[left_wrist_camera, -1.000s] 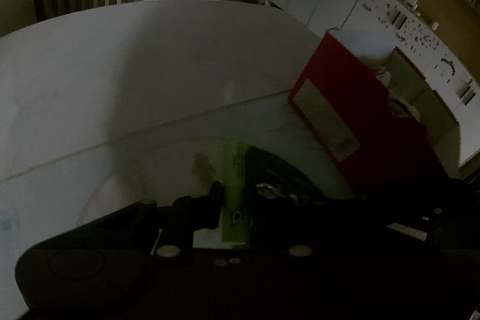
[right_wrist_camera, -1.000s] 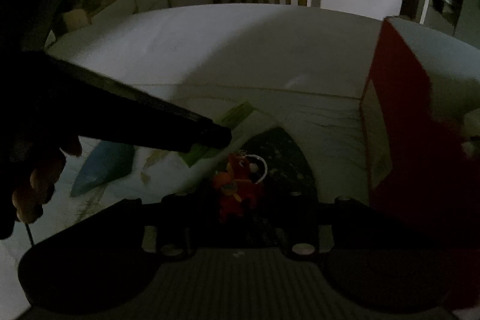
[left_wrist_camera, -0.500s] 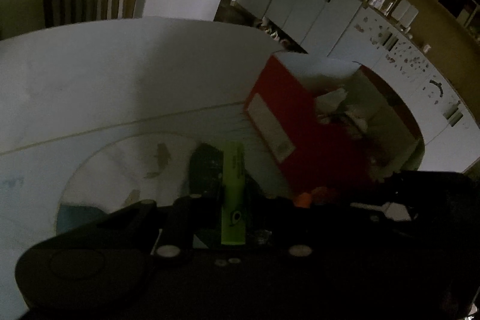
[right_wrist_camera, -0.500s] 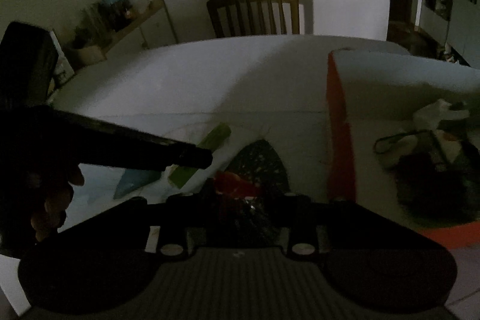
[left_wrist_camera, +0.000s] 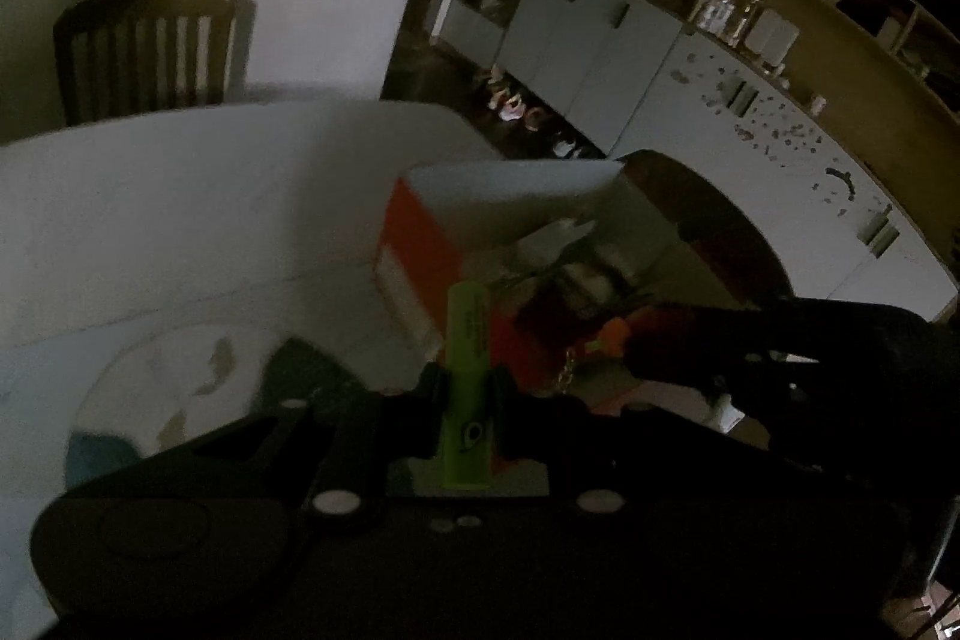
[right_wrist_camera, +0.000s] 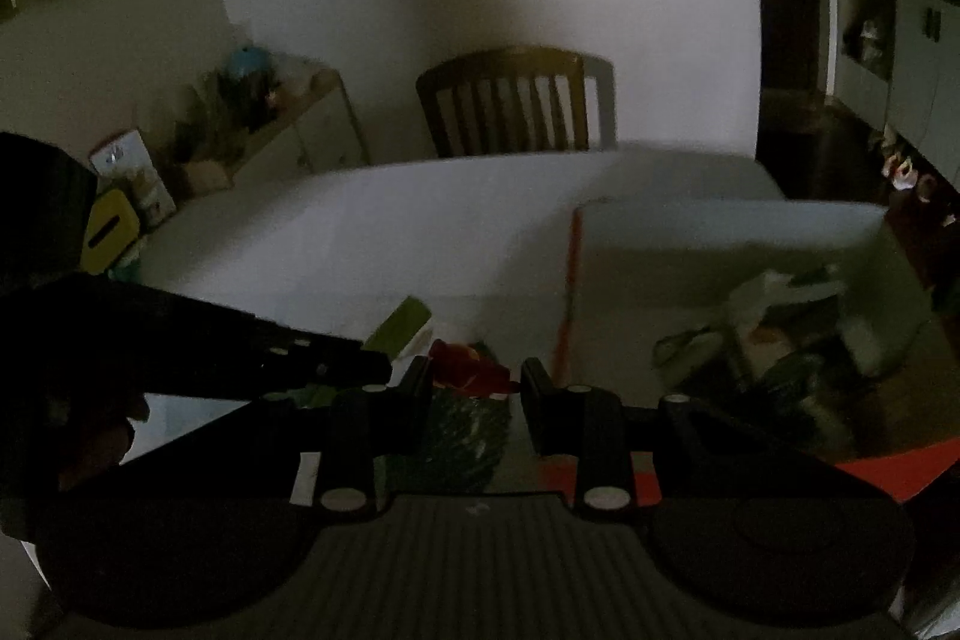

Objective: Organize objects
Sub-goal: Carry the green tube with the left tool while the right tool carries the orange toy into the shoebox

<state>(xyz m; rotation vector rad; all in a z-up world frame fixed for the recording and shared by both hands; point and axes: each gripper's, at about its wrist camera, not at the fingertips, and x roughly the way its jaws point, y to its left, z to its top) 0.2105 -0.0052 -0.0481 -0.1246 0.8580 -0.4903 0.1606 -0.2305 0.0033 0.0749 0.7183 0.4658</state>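
My left gripper (left_wrist_camera: 467, 382) is shut on a lime-green highlighter (left_wrist_camera: 467, 370) and holds it above the table, beside the near corner of the red box (left_wrist_camera: 420, 250). The highlighter (right_wrist_camera: 399, 325) and the left gripper's dark arm also show in the right wrist view. My right gripper (right_wrist_camera: 474, 379) holds a small red toy keychain (right_wrist_camera: 465, 367) between its fingers, left of the box's red wall (right_wrist_camera: 570, 292). The toy's orange tip and chain (left_wrist_camera: 606, 334) show in the left wrist view. The box holds white paper and dark items (right_wrist_camera: 774, 340).
A white table (right_wrist_camera: 390, 232) carries a placemat with a round pale print (left_wrist_camera: 174, 370) and a dark patch (right_wrist_camera: 462, 436). A wooden chair (right_wrist_camera: 516, 100) stands behind the table. White cabinets (left_wrist_camera: 690, 100) line the right side. The scene is dim.
Both grippers have risen and moved right toward the red box, carrying the highlighter and the red toy off the placemat. The box's open inside now shows more fully.
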